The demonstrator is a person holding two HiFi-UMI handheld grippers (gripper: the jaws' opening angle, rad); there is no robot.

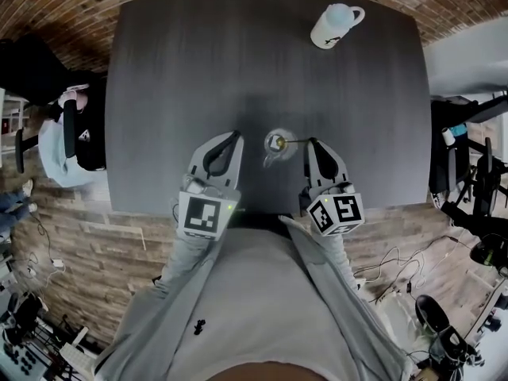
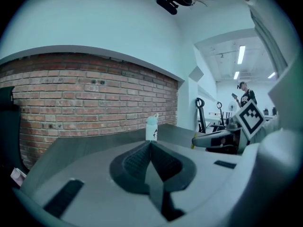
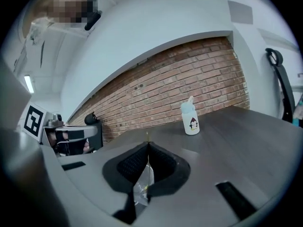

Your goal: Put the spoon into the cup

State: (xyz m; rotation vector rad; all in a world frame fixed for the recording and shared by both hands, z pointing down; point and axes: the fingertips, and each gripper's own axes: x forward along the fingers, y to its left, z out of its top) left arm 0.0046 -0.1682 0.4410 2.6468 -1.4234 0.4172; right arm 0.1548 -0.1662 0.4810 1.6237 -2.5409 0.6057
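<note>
Dark tabletop (image 1: 159,94) is being worked over: the spoon (image 1: 294,141) is being gripped by the clenched right gripper (image 1: 311,142), its bowl seemingly already inside the glass cup (image 1: 276,146); only release is remaining. Left of the cup, the left gripper (image 1: 235,137) is being held closed on nothing.

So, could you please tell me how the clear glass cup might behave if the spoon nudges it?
The glass cup looks thin-walled, so probably light and fragile. Standing free on the smooth table, it may slide or tip if the spoon in the right gripper pushes sideways.
</note>
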